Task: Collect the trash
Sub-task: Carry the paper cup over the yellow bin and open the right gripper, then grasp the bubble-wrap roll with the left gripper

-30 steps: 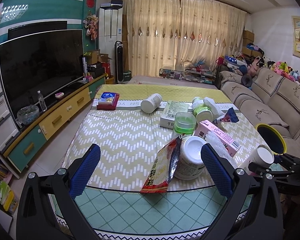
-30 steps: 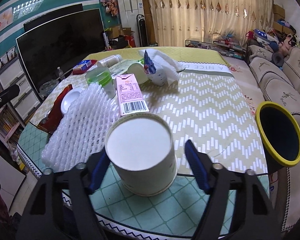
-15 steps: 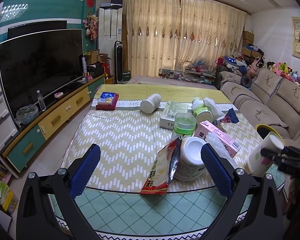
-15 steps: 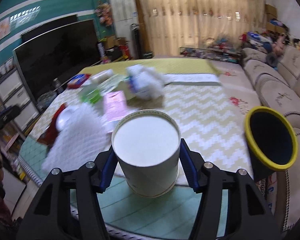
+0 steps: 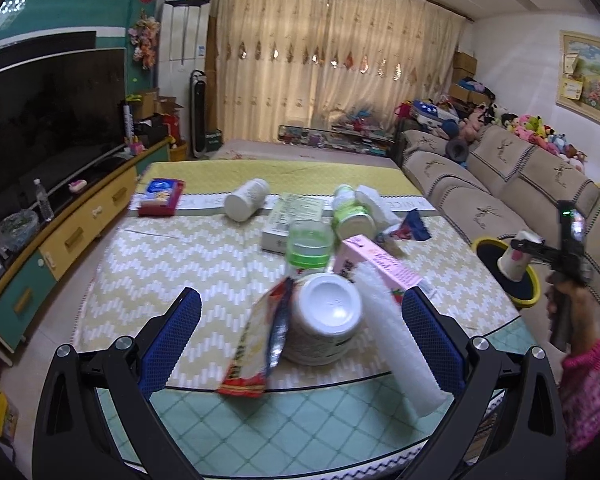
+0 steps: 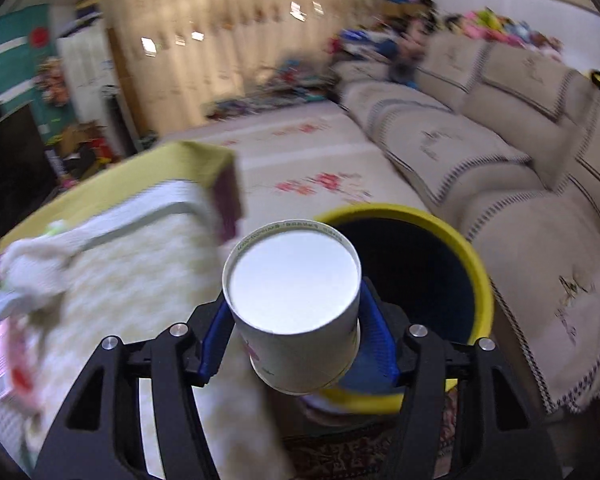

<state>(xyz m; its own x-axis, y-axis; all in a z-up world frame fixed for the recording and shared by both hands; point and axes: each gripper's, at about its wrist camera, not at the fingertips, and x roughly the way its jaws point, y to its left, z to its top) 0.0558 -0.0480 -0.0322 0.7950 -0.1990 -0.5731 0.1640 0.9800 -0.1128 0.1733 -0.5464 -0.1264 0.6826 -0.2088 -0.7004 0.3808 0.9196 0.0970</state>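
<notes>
Over the yellow-rimmed black bin, my right gripper pinches the white paper cup, not yet dropped. Left gripper spread, empty; table litter beside bin remains.

You get soft daylight through the curtains; fisheye bends the edges, and your right view smears with motion blur.
</notes>
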